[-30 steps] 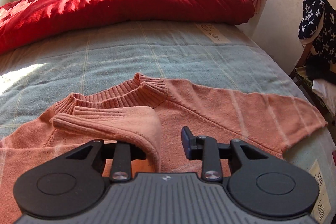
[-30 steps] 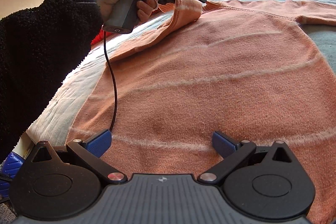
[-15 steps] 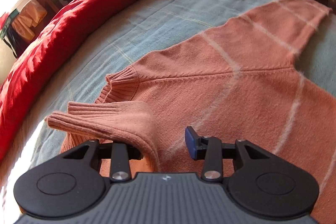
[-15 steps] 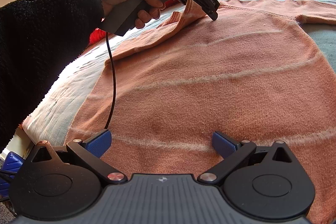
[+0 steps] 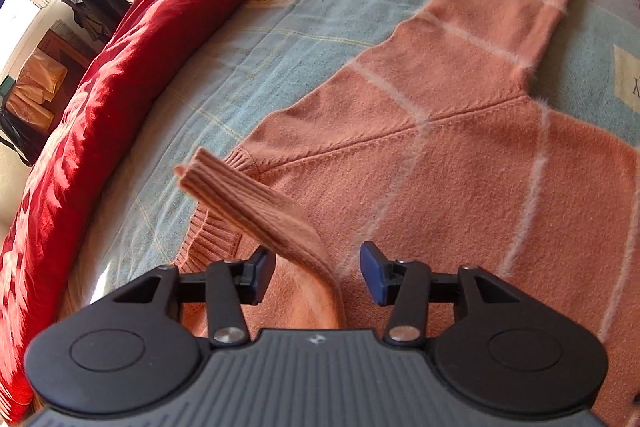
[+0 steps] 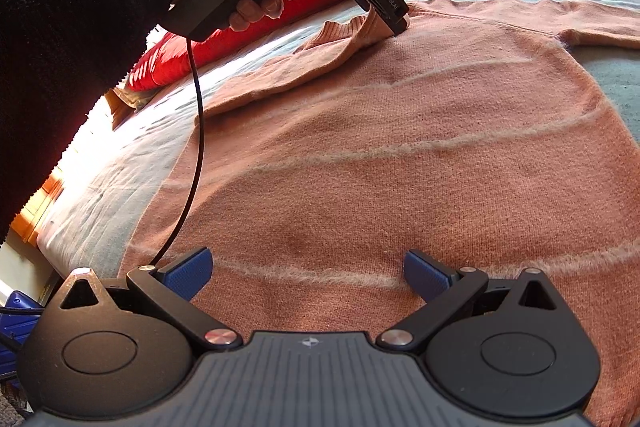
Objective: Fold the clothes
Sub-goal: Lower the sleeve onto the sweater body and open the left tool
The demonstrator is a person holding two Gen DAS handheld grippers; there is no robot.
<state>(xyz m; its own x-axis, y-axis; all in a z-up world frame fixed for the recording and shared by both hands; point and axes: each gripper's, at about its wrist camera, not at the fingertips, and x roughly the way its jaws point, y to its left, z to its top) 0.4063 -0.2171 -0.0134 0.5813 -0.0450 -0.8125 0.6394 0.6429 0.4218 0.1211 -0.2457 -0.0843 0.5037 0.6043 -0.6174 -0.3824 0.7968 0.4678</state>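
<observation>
Plainly, the left tool (image 6: 394,21) carries "GenRobot.AI" in white along one arm, and letters ending "AS" show on its body; cream patches on the blue bed cover (image 5: 224,75) bear print too blurred to read. A second ago the left tool's view sat level with the red duvet (image 5: 132,39) across the far side; now it has rolled, so the duvet runs up the left. The sleeve cuff (image 5: 256,203) that draped over the left finger half a second ago now stands between the jaws, which are opening, with a gap at the right pad. The right tool (image 6: 306,275) has not shifted, jaws wide over the near hem, nothing between them. The pink sweater (image 6: 400,155) lies flat on the bed, its right sleeve (image 5: 516,3) reaching the bed's far right edge; bare cover remains between collar and duvet
</observation>
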